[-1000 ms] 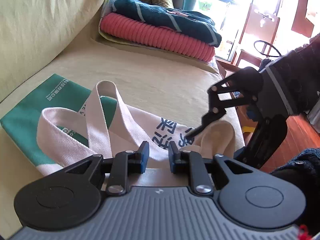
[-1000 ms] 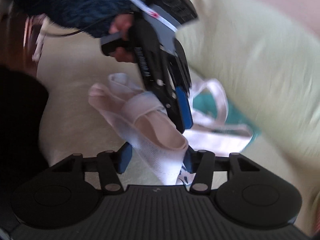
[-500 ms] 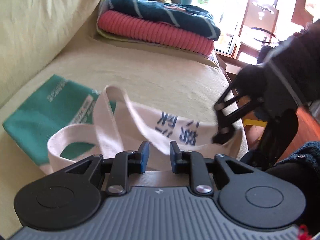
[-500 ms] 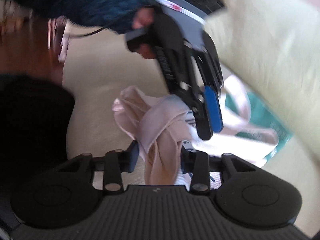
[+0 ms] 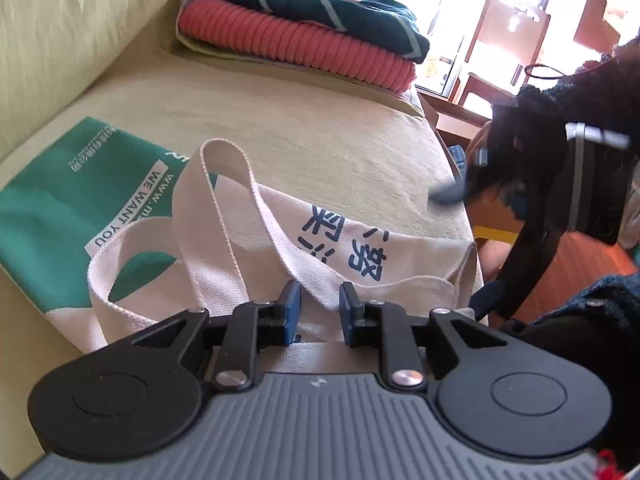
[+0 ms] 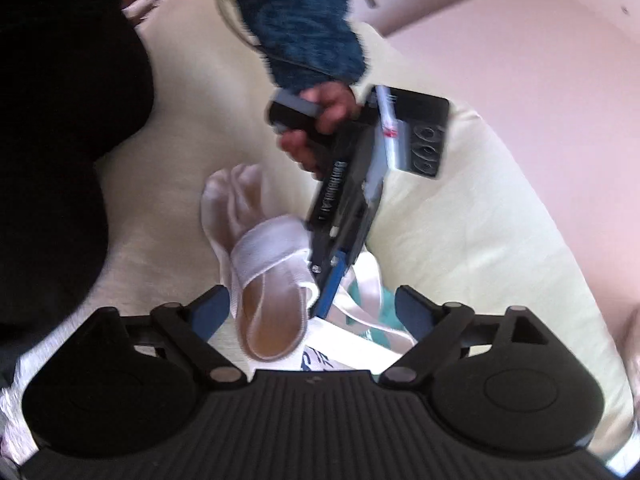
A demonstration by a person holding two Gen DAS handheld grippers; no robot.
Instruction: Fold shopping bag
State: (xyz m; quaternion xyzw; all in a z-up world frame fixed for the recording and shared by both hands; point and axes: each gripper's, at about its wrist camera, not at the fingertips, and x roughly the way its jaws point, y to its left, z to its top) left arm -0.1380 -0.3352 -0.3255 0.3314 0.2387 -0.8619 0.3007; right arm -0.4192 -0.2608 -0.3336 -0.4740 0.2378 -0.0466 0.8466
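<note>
Between the narrow, closing left gripper [image 5: 316, 312] fingers lies the bag [image 5: 360, 264]; right gripper [image 6: 310, 312] opens wide, releasing. Flatten the fold before regripping.

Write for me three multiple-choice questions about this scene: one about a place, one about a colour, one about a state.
1. Where does the cream shopping bag lie?
A. on the floor
B. on the sofa seat
C. on a chair

2. What colour are the characters printed on it?
A. red
B. gold
C. dark blue

3. In what state is the pink ribbed textile?
A. folded in a stack
B. spread over the backrest
C. rolled into a ball

Key:
1 B: the shopping bag rests on the sofa seat.
2 C: the characters are dark blue.
3 A: the pink ribbed textile lies folded under a teal textile.
</note>
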